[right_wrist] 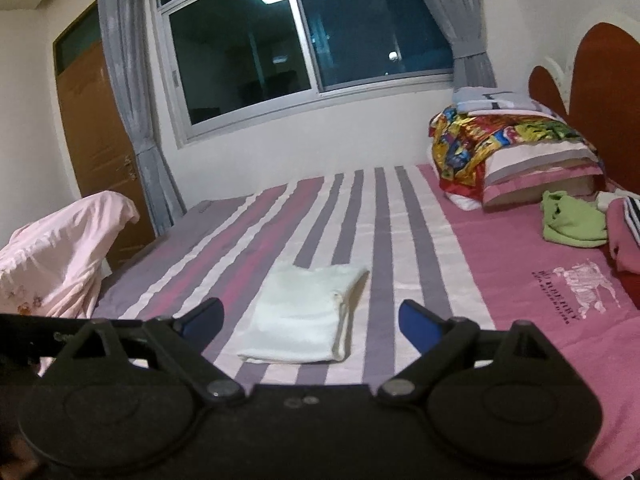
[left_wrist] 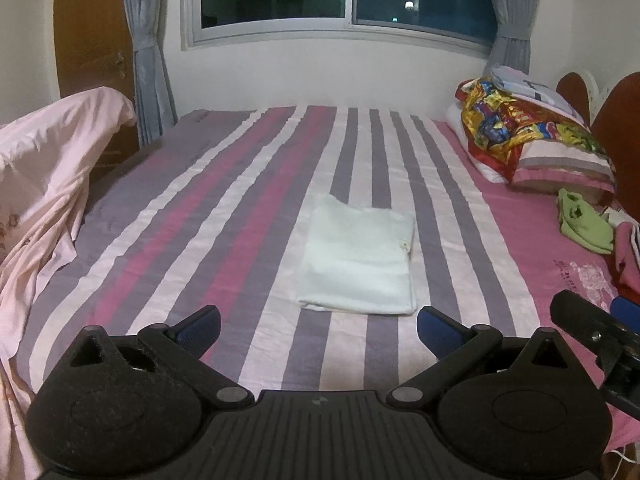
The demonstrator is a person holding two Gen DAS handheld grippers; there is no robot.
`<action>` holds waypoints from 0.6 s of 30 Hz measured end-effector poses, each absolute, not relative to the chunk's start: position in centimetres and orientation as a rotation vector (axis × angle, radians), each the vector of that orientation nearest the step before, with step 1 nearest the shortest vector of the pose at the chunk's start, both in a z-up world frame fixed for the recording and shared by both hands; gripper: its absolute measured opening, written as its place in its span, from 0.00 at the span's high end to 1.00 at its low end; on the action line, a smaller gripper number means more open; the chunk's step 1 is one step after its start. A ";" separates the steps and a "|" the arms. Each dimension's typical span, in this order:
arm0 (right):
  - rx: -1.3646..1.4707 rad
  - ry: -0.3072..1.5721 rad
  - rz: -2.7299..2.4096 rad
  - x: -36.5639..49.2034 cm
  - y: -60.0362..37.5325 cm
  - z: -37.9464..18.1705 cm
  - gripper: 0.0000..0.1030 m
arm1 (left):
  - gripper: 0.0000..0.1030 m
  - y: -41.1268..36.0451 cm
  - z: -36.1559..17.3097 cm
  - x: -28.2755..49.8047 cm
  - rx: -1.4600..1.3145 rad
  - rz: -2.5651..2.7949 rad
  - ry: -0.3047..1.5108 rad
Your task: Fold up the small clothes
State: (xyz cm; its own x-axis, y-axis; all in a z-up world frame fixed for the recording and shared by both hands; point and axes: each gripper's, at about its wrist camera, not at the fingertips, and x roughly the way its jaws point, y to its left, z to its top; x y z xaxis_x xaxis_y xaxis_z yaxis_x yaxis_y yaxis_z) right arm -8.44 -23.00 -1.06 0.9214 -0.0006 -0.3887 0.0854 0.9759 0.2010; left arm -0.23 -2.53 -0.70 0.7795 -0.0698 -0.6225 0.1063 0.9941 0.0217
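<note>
— What's over on the left side of the room?

— A pale pink crumpled sheet [left_wrist: 44, 184] heaped at the left edge of the bed, with a brown wooden door [right_wrist: 100, 136] and grey curtains [left_wrist: 148, 60] behind it, beside a dark window [right_wrist: 304, 40].

— And the bed itself?

— It's covered with a striped sheet in grey, white and pink [left_wrist: 224, 184]. Near the middle lies the folded white cloth [left_wrist: 360, 256], a neat flat rectangle, touching neither tool.

— The tools?

— The left tool [left_wrist: 318, 328] hangs just near of the cloth, its blue-padded fingers [left_wrist: 200, 326] spread wide with nothing between them. The right tool [right_wrist: 312, 320] sits just beside it on the right, equally wide and empty, the cloth lying ahead between its fingers.

— Further right?

— A small green garment [right_wrist: 572, 220] lies loose on the pink part of the sheet, well apart from the white cloth, near a striped pillow [right_wrist: 536, 176] draped with a bright multicoloured fabric [left_wrist: 504, 120], against a reddish-brown headboard [right_wrist: 604, 92].
</note>
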 end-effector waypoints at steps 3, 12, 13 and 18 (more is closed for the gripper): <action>0.239 0.393 -0.047 -8.8 -23.6 -1.4 0.08 | 0.00 -2.8 -0.5 -0.4 0.071 -0.099 0.669; 0.252 0.398 -0.059 -8.6 -24.0 -1.9 0.08 | 0.00 -3.3 -0.6 -0.1 0.094 -0.106 0.679; 0.252 0.403 -0.061 -8.4 -24.0 -1.9 0.08 | 0.00 -3.2 -0.6 0.1 0.095 -0.105 0.680; 0.248 0.410 -0.063 -8.2 -23.7 -2.1 0.08 | 0.00 -3.0 -0.9 0.6 0.095 -0.108 0.687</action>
State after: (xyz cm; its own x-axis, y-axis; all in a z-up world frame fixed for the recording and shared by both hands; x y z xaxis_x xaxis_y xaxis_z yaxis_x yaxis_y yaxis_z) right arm -8.16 -23.74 -2.06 0.9156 -0.0104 -0.4020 0.1100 0.9680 0.2255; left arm 0.63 -3.03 -0.86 0.7677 -0.0681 -0.6372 0.1305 0.9901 0.0515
